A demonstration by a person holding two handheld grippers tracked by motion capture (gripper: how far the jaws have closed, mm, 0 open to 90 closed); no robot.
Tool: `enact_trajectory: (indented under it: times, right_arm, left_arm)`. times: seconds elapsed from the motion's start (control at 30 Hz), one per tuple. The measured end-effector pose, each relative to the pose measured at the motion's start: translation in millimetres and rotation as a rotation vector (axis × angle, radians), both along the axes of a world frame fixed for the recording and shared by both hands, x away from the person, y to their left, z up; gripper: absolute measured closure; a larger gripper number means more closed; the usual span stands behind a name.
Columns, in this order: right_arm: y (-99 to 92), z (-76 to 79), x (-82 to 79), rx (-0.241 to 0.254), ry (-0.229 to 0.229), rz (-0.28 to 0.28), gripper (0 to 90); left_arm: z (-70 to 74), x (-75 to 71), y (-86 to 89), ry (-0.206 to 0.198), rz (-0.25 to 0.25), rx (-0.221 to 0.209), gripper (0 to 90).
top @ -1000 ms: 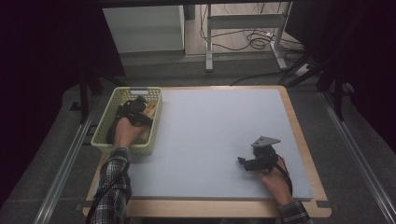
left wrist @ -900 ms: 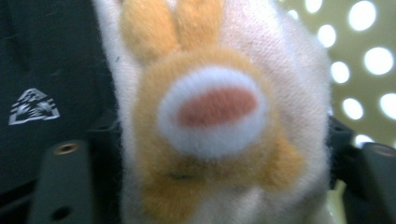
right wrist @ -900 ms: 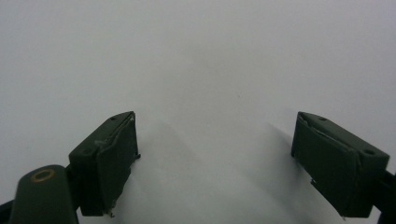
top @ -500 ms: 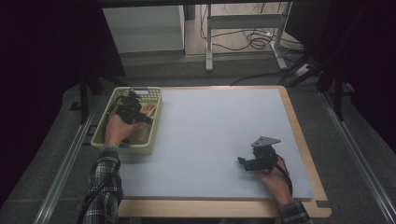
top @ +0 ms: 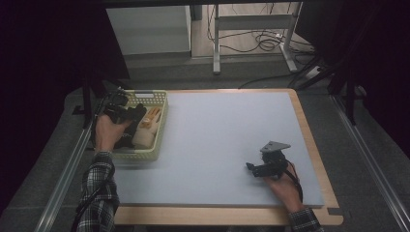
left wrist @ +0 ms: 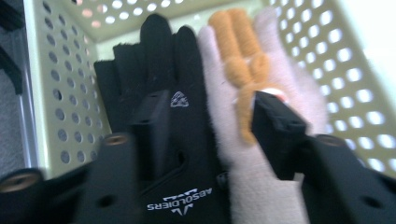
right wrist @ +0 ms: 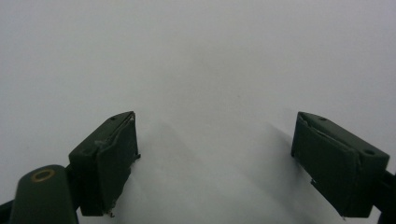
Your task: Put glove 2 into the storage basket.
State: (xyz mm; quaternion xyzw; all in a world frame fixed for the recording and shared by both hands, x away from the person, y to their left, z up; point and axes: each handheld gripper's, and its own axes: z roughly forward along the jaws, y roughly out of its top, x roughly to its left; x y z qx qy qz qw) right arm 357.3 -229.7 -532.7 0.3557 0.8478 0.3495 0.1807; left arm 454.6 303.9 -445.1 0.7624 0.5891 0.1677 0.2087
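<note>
A pale green perforated basket (top: 145,94) stands at the mat's left edge. In it lie a black glove (left wrist: 173,60) and a cream glove with orange fingers (left wrist: 224,135), side by side. My left gripper (top: 131,116) is over the basket, held by the left hand. In the left gripper view its jaws have just been closing, and my left gripper (left wrist: 212,109) pinches the adjoining parts of both gloves between them. My right gripper (top: 252,168) rests on the grey-blue mat (top: 227,121) at the front right. In its own view my right gripper (right wrist: 215,135) is open with bare mat between the jaws.
The basket's holed walls (left wrist: 65,93) stand close on both sides of the left jaws. A wooden border (top: 309,140) frames the mat. Beyond the far edge are a white cabinet (top: 147,29), a metal frame and cables on the floor.
The left hand has shifted left and lifted over the basket, so the cream glove now shows in the basket's right half. The right hand and gripper have not moved.
</note>
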Motion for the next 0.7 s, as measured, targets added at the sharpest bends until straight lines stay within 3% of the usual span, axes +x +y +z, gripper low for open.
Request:
enact_trajectory:
  times: [0.17,0.33,0.47,0.63,0.7]
  right_arm:
    - [0.0,0.0,0.0,0.0,0.0,0.0,14.1]
    - [0.0,0.0,0.1,0.0,0.0,0.0,14.1]
    - [-0.2,0.0,0.1,-0.001,0.0,0.0,14.1]
    - [-0.2,0.0,0.2,-0.001,0.0,0.0,14.1]
    - [-0.1,0.0,0.1,-0.001,0.0,0.0,14.1]
  left_arm:
    - [-19.2,7.8,-2.5,0.046,-0.006,0.021,73.3]
    - [-38.4,18.0,-11.2,0.108,-0.007,0.073,77.9]
    - [-49.9,24.0,-17.2,0.137,-0.013,0.077,80.0]
    - [-54.1,26.0,-26.7,0.15,-0.046,0.055,82.7]
    - [-54.7,26.4,-31.5,0.154,-0.057,0.069,84.3]
